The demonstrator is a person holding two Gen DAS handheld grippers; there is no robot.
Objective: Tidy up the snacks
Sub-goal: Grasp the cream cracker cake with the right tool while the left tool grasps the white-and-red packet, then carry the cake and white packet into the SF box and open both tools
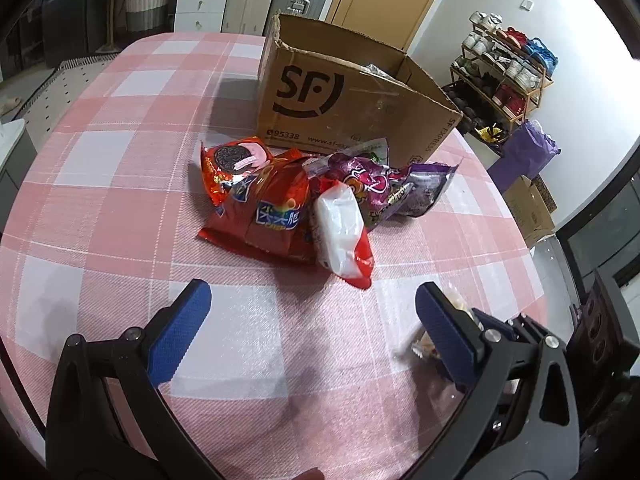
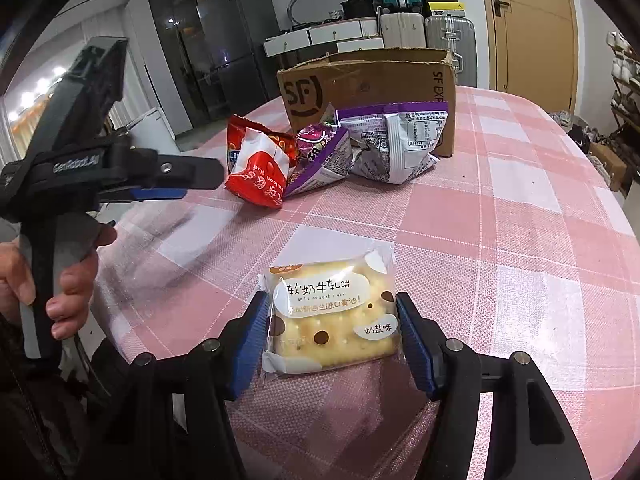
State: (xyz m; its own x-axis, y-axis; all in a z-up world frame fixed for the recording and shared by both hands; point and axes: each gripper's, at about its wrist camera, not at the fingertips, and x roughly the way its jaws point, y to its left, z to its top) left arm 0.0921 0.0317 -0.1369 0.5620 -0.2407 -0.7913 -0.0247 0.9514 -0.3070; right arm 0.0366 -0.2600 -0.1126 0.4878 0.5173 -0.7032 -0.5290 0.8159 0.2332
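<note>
Gripping a clear-wrapped cracker packet (image 2: pixel 332 316) by its two side edges, the right tool (image 2: pixel 334 336) has its blue pads pressed against the wrapper, and the packet lies flat on the pink-and-white checked desk (image 2: pixel 520 220), well in front of the cardboard box (image 2: pixel 372 84). No earlier view is given, so only this clamped hold can be told. That box, printed with a large SF mark, stands open at the far side of the desk. Just in front of the box sits a heap of snack bags: a red chip bag (image 1: pixel 260 208) with a cookie pack (image 1: pixel 236 156) resting at its far end toward the box, a white-and-red bag (image 1: pixel 344 236) lying on the near side of the heap, and purple bags (image 1: pixel 404 188) right against the box's lower front corner. The left tool (image 1: pixel 312 320) hovers over bare cloth on the near side of that heap, farther from the box, its blue pads spread wide with nothing between them. In the right wrist view a person's hand (image 2: pixel 60 280) wraps the left tool's handle, to the left of the box and nearer the camera.
</note>
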